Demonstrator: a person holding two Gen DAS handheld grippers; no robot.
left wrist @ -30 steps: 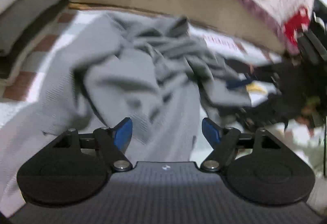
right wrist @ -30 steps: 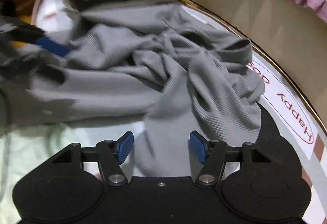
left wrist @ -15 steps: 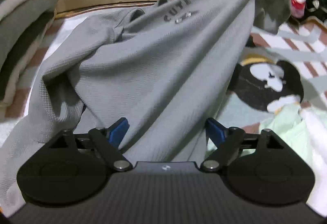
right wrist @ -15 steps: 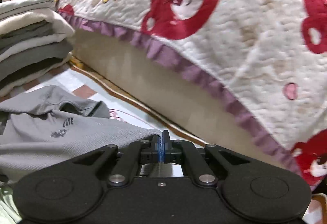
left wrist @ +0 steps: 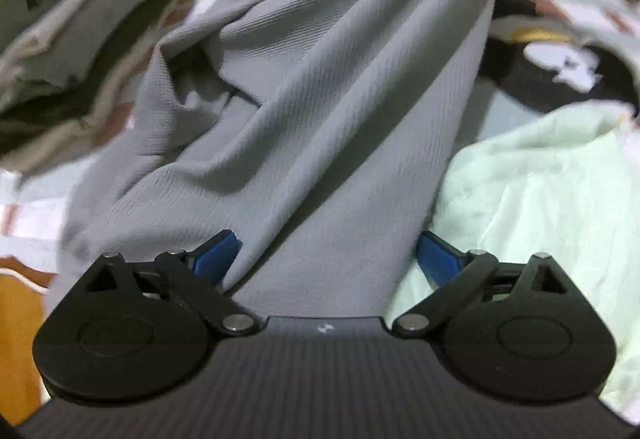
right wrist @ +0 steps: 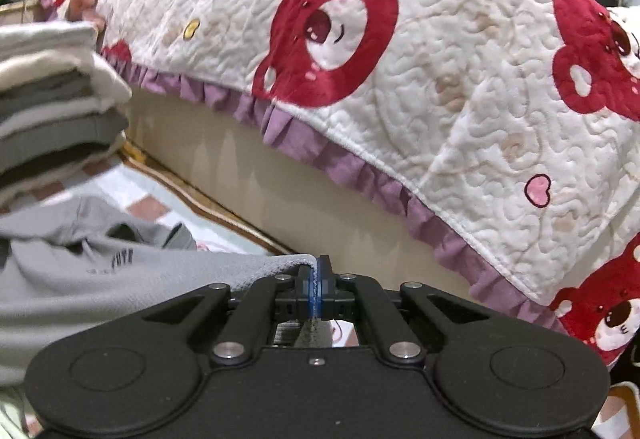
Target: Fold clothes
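Grey knit shirt (left wrist: 320, 127), soft, light and limp, hangs from the right hand-held gripper (right wrist: 316, 289) pinching its edge, draping between the just-widened, empty left hand-held gripper (left wrist: 326, 259) jaws; grasp another hem corner.

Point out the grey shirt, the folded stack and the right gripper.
grey shirt (left wrist: 320, 127): left wrist view, middle of the hanging cloth.
folded stack (right wrist: 52, 119): right wrist view, its side edges.
right gripper (right wrist: 316, 291): right wrist view, its closed fingertips.

Folded stack (left wrist: 76, 39) blocks left, mint cloth (left wrist: 532, 207) right — draped grey shirt (left wrist: 320, 127) fills between.
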